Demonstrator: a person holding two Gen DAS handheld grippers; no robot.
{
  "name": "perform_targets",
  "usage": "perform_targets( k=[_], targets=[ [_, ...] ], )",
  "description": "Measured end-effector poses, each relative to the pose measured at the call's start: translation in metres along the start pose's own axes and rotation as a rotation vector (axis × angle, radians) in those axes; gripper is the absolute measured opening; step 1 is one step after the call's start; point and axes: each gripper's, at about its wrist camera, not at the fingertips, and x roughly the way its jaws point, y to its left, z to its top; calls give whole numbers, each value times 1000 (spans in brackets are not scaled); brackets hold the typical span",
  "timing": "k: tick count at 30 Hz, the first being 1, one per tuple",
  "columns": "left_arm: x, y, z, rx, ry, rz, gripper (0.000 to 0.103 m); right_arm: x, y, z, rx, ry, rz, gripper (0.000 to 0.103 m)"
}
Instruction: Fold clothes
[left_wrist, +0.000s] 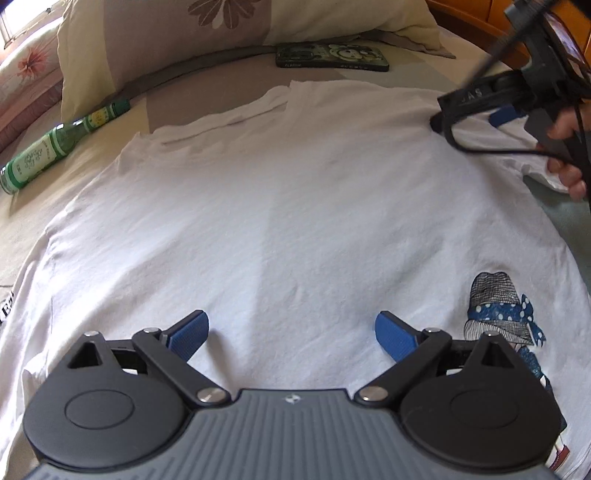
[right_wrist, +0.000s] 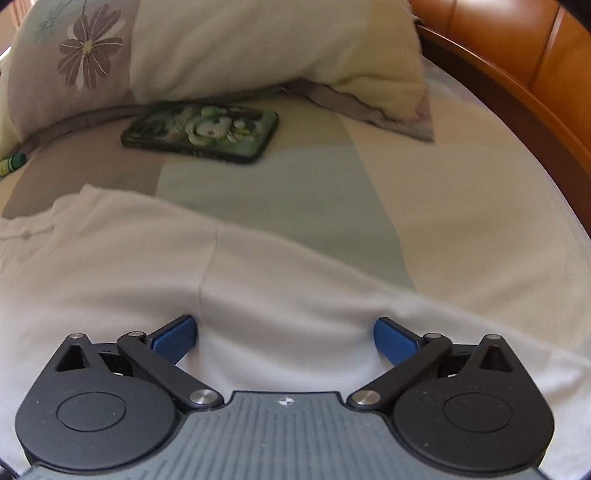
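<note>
White T-shirt (left_wrist: 280, 206): spread flat on bed (right_wrist: 461, 206), printed figure near one edge. Left gripper (left_wrist: 291, 334): jaws wide apart, nothing held, poised over shirt. Right gripper (right_wrist: 285, 338): jaws fully spread, empty, over shirt edge. Green bottle (left_wrist: 55, 149), phone (right_wrist: 201, 131), pillow (right_wrist: 258, 48) located beyond shirt.

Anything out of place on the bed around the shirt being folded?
Yes. A green glass bottle lies on its side beside the white T-shirt, and a phone sits by the pillow; neither belongs to folding.
</note>
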Motion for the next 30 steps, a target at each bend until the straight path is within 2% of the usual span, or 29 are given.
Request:
perform_targets(
  k=[3,6,9,14,16,19,21,24,28,30],
  targets=[
    [2,9,-3,-42,-4,-43,98,13,0,23,4,25,13,103],
    [-1,12,0,-27,-3,-64,97,13,4,34,7,66,14,103],
    [-12,24,2,-12,-31,-92,98,-7,13,31,44,93,48,103],
    [-17,53,-5,-14,-19,-66,98,-36,45,7,92,97,94,103],
    [-15,64,-9,-19,-16,-78,98,-28,57,-1,77,104,70,103],
    [-13,77,-15,-32,-20,-111,98,-10,66,0,69,60,-7,103],
    [-8,84,-18,-63,-3,-121,98,1,71,11,68,31,-47,103],
    [-6,89,-19,-88,-22,-139,98,13,69,36,79,5,-82,103],
    [-18,109,-8,-187,-79,-145,97,-5,81,44,17,-17,-95,103],
    [-24,122,-3,-245,-110,-146,97,-27,84,35,-22,-33,-66,103]
  ],
)
